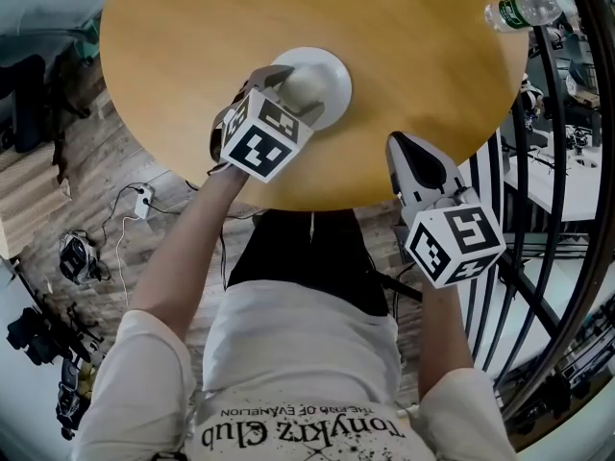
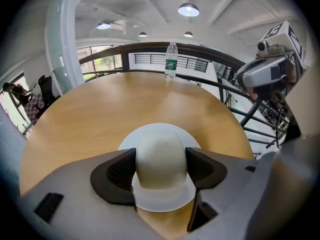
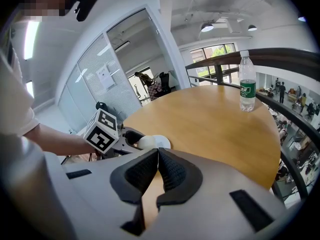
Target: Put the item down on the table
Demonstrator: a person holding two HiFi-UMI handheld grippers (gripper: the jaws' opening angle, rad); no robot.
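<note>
A white hat-shaped item (image 1: 325,77) with a domed crown and a flat round brim sits low over the round wooden table (image 1: 404,36), near its front edge. My left gripper (image 1: 296,92) is shut on the crown (image 2: 161,156), one dark pad on each side, with the brim spreading out below. Whether the brim touches the wood I cannot tell. My right gripper (image 1: 408,147) hovers at the table's front right edge, its pads (image 3: 172,171) pressed together with nothing between them. The right gripper view shows the item (image 3: 150,142) and the left gripper (image 3: 127,138) at lower left.
A clear water bottle (image 1: 524,10) with a green label stands near the far edge of the table (image 2: 100,119). A black metal railing (image 1: 538,190) curves along the right side. Cables and gear lie on the floor (image 1: 86,248) to the left.
</note>
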